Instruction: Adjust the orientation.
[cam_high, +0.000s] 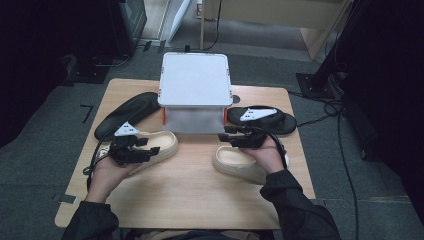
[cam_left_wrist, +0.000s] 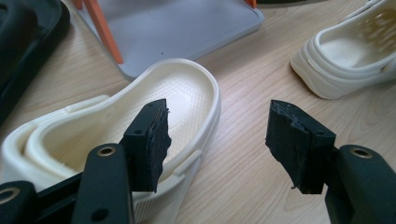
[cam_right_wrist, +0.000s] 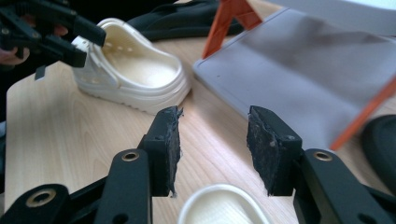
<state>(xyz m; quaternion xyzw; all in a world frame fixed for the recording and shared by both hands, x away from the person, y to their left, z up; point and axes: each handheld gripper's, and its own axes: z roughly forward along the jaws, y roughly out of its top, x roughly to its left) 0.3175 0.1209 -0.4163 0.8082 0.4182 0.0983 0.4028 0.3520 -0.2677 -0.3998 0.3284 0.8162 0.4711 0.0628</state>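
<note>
Left claw (cam_high: 149, 145) hovers wide open over the cream clog (cam_high: 155, 148) on the near left of the table (cam_high: 190, 200), nothing between its pads; the left gripper view shows that clog's dimpled insole (cam_left_wrist: 187, 95) close up. Right claw (cam_high: 225, 136) gapes empty above the other cream clog (cam_high: 235, 162), whose rim (cam_right_wrist: 224, 205) peeks in below the jaws in the right gripper view, with the grey rack (cam_right_wrist: 299, 65) and its orange legs beyond.
</note>
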